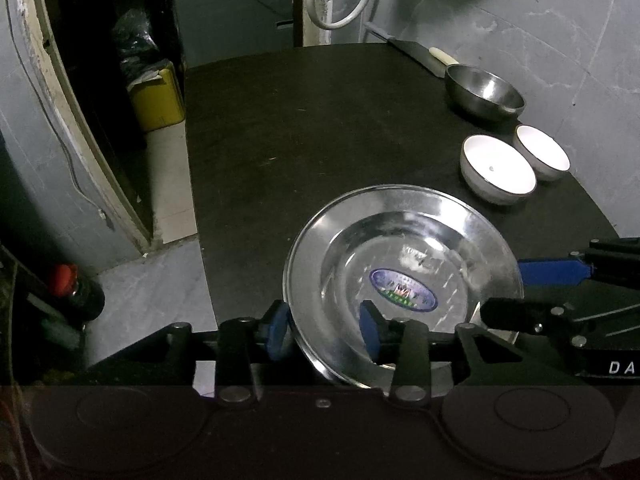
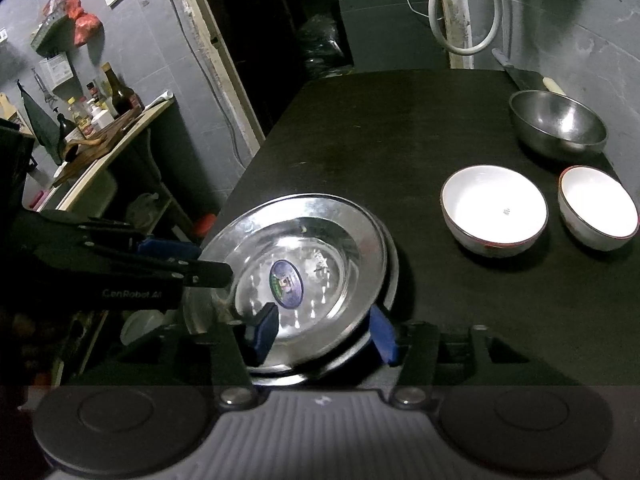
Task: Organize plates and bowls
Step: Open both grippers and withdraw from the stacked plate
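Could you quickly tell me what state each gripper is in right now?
Left gripper: open, jaws straddling the rim of the steel plate without pressing on it.
Right gripper: open, jaws straddling the same plate's rim, not gripping.

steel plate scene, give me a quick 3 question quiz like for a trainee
1. True or false: the steel plate lies upside down.
2. How many bowls of any kind stand on the table?
3. The left hand-held gripper: A) straddles the plate's rim, B) holds a white bowl, C) hangs beyond the table's edge.

Key: 1 false, its hollow side and sticker face up. 2 three: steel bowl, larger white bowl, smaller white bowl. 3 A.
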A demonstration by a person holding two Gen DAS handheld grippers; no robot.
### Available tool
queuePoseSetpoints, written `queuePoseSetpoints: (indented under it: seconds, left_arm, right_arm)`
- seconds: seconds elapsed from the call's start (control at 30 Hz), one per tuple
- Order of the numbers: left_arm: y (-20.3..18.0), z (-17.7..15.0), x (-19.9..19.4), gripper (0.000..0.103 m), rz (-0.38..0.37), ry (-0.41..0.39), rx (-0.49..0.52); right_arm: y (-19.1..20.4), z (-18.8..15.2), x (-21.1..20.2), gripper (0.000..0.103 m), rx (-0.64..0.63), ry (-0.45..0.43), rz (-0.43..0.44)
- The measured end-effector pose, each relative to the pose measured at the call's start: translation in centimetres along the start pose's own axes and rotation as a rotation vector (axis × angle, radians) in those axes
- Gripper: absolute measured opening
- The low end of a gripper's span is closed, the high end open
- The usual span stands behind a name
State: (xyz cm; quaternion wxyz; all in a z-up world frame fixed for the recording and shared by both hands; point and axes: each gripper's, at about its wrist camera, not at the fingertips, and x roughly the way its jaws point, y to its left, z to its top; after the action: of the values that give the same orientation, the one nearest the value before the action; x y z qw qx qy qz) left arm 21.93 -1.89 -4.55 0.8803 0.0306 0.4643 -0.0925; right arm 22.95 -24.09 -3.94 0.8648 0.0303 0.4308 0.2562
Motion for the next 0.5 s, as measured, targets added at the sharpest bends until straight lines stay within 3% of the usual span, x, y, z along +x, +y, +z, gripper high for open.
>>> queuePoseSetpoints:
  seconds: [0.1,0.23,0.4,0.5]
  left_arm:
    - [0.0,0.1,-0.2,0.07,-0.001,-0.016,-0.012]
    - [-0.2,0.6,-0.4,0.086,-0.006,-0.044,-0.028]
    - [-0.7,1.7,-0.1,0.102,0.035,-0.083,-0.039]
    - [-1.1,3.2,0.4,0.102,0.053,-0.109,-0.051]
  right_arm:
    - [-0.1,-0.1,-0.1,0.074,0.003,-0.004,-0.005]
    - [-0.6,-0.2,-0.5,0.086,0.018,-0.015,-0.022]
    - [-1.9,-0.5,-1.2,0.096,0.051,-0.033,-0.06]
    - [-3.5,-0.4,-2.1,0.099,0.093,-0.08,-0.103]
